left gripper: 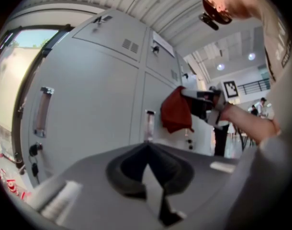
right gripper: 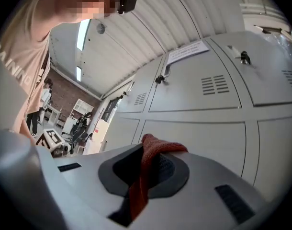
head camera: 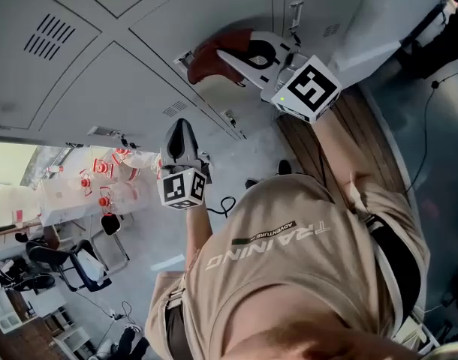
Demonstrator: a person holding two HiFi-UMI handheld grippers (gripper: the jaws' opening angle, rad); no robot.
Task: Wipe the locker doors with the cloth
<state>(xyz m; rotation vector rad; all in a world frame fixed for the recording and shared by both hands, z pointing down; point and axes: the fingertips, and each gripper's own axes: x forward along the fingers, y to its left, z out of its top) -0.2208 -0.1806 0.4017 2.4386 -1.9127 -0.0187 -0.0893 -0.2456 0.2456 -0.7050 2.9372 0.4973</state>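
The grey locker doors [head camera: 101,66] fill the upper part of the head view. My right gripper [head camera: 233,57] is shut on a red cloth [head camera: 206,62], and the cloth hangs against a locker door near a handle. In the right gripper view the red cloth [right gripper: 147,169] runs between the jaws, with a locker door [right gripper: 198,133] just ahead. My left gripper [head camera: 182,126] is lower and further left, short of the lockers, shut with nothing in it. The left gripper view shows its jaws meeting, with the cloth [left gripper: 177,110] and right gripper [left gripper: 203,102] beyond.
Locker handles [left gripper: 43,111] and small locks stick out from the doors. A table with red and white items [head camera: 101,182] and office chairs [head camera: 71,265] stand at the left of the head view. A cable [head camera: 227,203] lies on the floor, and wooden flooring [head camera: 364,133] runs alongside the lockers.
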